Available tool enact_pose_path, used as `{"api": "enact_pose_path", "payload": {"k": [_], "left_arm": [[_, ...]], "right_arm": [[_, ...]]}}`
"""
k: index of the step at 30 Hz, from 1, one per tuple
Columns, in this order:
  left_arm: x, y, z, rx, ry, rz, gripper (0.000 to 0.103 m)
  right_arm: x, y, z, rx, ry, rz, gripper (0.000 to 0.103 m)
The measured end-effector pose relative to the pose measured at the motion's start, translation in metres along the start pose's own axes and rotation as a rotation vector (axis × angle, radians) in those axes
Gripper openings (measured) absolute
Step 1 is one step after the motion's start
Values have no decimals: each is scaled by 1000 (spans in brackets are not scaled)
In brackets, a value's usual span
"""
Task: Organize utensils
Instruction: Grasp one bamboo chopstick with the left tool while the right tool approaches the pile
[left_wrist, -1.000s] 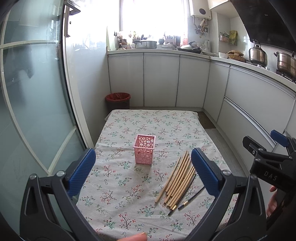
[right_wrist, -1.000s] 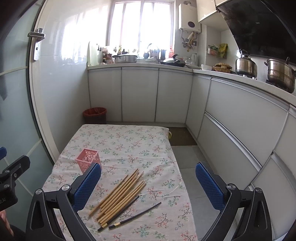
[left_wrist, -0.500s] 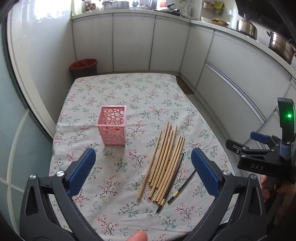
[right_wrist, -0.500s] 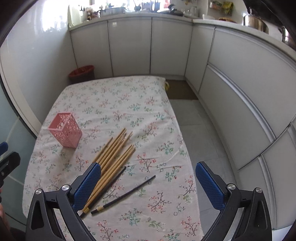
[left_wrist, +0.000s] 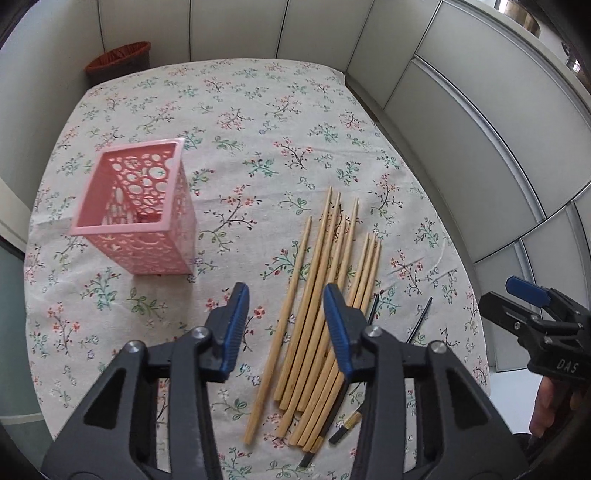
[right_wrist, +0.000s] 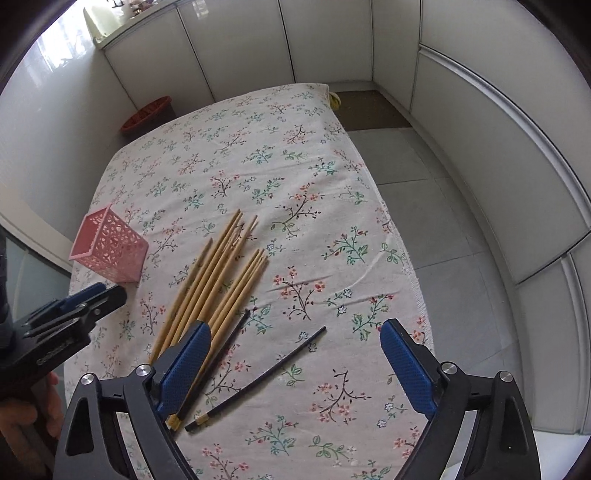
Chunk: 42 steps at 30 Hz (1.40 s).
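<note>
A white cloth (left_wrist: 258, 122) printed with small floral sprigs in red, pink, green and blue covers the bench. The perforated holder (left_wrist: 138, 218) is pink, with a pattern of round holes. The bundled chopsticks (left_wrist: 325, 291) are pale tan wood; two more chopsticks (right_wrist: 258, 380) are black with gold bands. Both claws are black with blue ribbed pads (left_wrist: 232, 325). The bin (left_wrist: 118, 62) is reddish-brown; the cabinets (left_wrist: 461, 122) are white.

Right claw (right_wrist: 295, 365) gapes wide above black chopsticks (right_wrist: 258, 378) beside bamboo chopsticks (right_wrist: 218, 280).
</note>
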<state>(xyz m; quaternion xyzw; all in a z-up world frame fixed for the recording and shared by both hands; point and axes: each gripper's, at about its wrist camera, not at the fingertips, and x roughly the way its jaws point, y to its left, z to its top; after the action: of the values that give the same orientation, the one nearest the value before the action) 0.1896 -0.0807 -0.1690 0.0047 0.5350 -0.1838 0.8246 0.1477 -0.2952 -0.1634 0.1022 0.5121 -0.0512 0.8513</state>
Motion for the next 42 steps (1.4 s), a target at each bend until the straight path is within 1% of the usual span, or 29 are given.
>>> {"api": "enact_pose_path", "payload": {"k": [2, 3, 4, 6, 8, 10, 11, 13, 17, 19, 21, 23, 25, 28, 30, 31, 33, 35, 37, 42], "left_arm": [[17, -3, 4, 7, 20, -2, 38], [26, -5, 6, 10, 32, 2, 33], [33, -5, 8, 10, 41, 8, 31], [45, -6, 12, 11, 45, 21, 30], [54, -7, 16, 15, 40, 29, 26], [61, -9, 18, 20, 32, 19, 21], [65, -11, 19, 23, 34, 26, 20], [73, -13, 18, 27, 46, 40, 15], [87, -15, 16, 35, 77, 68, 14], [90, -15, 16, 33, 70, 85, 8], [88, -15, 16, 32, 77, 92, 8], [82, -14, 15, 32, 72, 101, 7], [71, -16, 15, 31, 53, 85, 7], [46, -14, 13, 42, 17, 72, 7], [28, -13, 10, 49, -9, 63, 7], [20, -11, 9, 52, -23, 57, 7], [3, -7, 4, 57, -54, 51, 7], [-16, 1, -1, 58, -86, 46, 7], [-30, 8, -3, 61, -118, 46, 7], [-59, 36, -15, 48, -175, 53, 7]], "right_arm": [[3, -2, 0, 23, 16, 40, 87], [5, -3, 0, 30, 21, 54, 87], [6, -4, -1, 34, 24, 62, 86], [8, -4, -1, 31, 26, 58, 86], [11, -4, -2, 31, 28, 51, 86], [15, -8, -1, 41, 35, 58, 86], [17, -10, -1, 49, 41, 67, 85], [20, -13, -1, 69, 48, 80, 84], [25, -19, -1, 95, 56, 89, 83], [27, -20, -1, 110, 61, 98, 82], [29, -22, -1, 125, 65, 108, 81], [32, -23, 0, 139, 66, 111, 80], [38, -24, 2, 157, 77, 124, 77], [48, -24, 5, 184, 104, 138, 70], [56, -20, 11, 195, 112, 146, 60], [59, -18, 14, 201, 115, 153, 58], [65, -13, 23, 213, 112, 166, 51], [70, -7, 34, 216, 97, 167, 47], [79, 1, 45, 209, 91, 169, 39], [108, 12, 68, 217, 95, 164, 26]]}}
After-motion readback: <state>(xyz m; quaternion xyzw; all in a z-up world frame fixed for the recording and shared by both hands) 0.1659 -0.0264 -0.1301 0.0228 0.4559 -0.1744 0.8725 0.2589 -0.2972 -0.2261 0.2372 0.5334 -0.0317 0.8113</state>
